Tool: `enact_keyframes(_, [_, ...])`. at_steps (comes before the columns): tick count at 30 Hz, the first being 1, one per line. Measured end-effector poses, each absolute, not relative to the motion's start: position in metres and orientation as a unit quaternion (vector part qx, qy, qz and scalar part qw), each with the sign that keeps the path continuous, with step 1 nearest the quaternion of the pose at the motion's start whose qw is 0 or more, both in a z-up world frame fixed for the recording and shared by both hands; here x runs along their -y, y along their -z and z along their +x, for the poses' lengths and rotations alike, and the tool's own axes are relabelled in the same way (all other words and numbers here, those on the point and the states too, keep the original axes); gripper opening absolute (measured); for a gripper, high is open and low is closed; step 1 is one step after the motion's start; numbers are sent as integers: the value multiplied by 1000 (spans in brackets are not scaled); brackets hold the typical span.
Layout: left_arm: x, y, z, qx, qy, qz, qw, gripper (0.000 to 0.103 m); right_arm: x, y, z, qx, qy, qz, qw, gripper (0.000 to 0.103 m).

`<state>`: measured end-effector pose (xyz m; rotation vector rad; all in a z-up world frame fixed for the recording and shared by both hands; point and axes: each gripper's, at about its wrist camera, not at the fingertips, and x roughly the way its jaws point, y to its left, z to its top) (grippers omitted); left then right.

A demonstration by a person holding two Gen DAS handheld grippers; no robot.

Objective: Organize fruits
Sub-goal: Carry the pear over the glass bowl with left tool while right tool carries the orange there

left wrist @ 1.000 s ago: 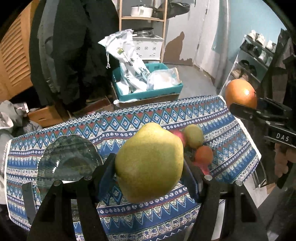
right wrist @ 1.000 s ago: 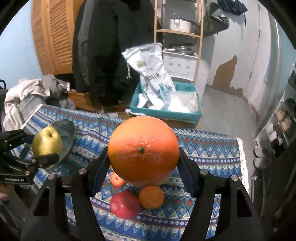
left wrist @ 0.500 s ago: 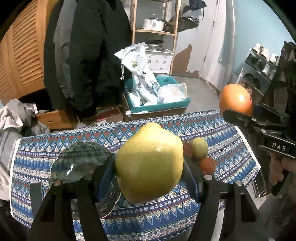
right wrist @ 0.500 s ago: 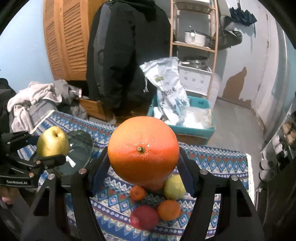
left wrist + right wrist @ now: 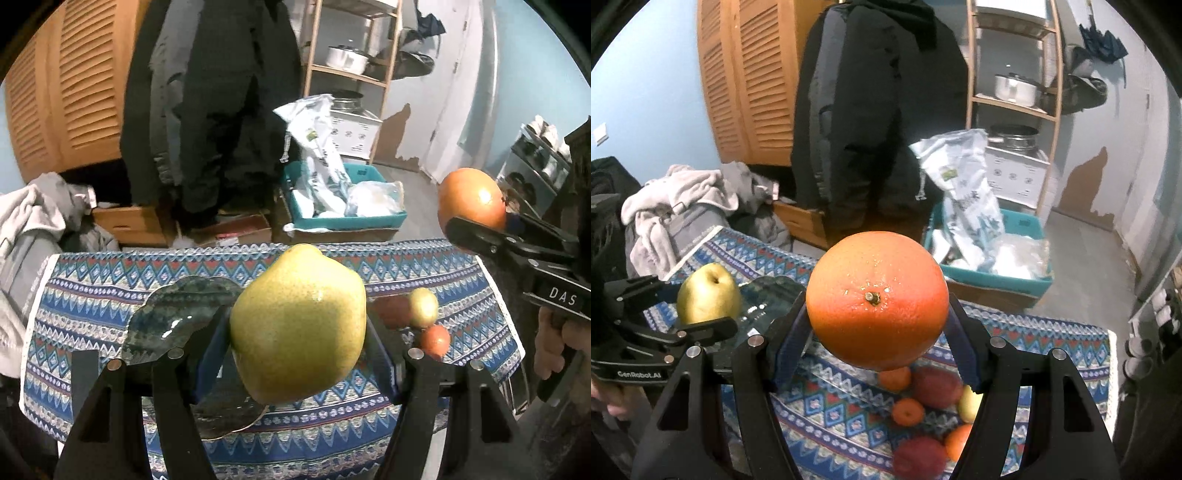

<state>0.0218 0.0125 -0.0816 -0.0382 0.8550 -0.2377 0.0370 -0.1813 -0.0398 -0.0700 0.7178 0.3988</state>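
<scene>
Each black hand-held gripper [image 5: 297,369] has blue pads [image 5: 208,354], silver screws and white lettering.

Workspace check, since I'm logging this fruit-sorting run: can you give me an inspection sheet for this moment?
Surface: table under a patterned cloth.
Job's things: pear and orange held up in the air; glass plate on the cloth; loose fruit pile on the cloth.
Clutter: nothing seen on the cloth.
Grippers: left gripper shut on the pear; right gripper shut on the orange.
Cables: nothing seen.
Surroundings: teal crate with bags, coats, laundry heap, shelf with pots.
</scene>
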Motion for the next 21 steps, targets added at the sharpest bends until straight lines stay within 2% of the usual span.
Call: enact_keyframes(21, [-107, 127, 26, -450, 42, -66, 889, 70, 75, 73, 79, -391, -272, -41, 878, 69])
